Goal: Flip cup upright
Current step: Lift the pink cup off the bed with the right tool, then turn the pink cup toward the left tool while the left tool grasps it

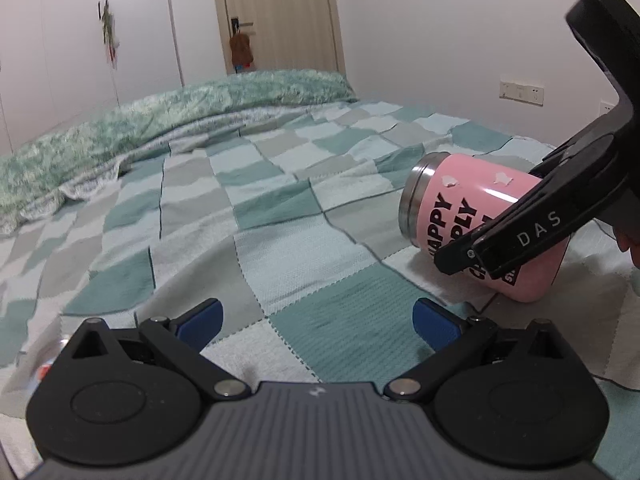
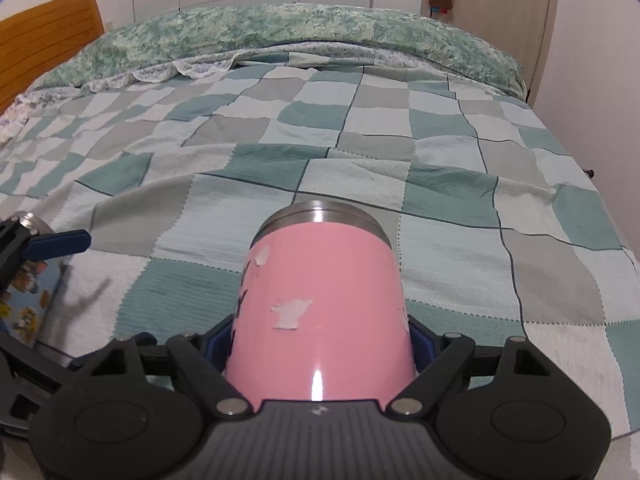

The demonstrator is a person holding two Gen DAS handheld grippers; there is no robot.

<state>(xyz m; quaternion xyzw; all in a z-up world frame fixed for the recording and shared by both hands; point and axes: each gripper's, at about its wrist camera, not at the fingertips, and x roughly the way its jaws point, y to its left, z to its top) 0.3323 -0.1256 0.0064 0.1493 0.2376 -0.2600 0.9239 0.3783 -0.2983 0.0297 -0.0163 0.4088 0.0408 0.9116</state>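
A pink cup (image 1: 480,220) with black lettering and a steel rim lies on its side on the checked bedspread (image 1: 280,220), rim pointing left. My right gripper (image 2: 320,344) is shut on the pink cup (image 2: 320,300); its blue pads press both sides of the body near the base. In the left wrist view the right gripper's black arm (image 1: 532,228) crosses the cup. My left gripper (image 1: 316,320) is open and empty, low over the bedspread to the left of the cup.
A second cup with a cartoon print (image 2: 28,280) lies at the left edge, beside the left gripper's blue pad (image 2: 60,242). A rumpled green quilt (image 2: 300,28) runs along the far side. A wooden headboard (image 2: 44,40) is far left; a door (image 2: 492,12) far right.
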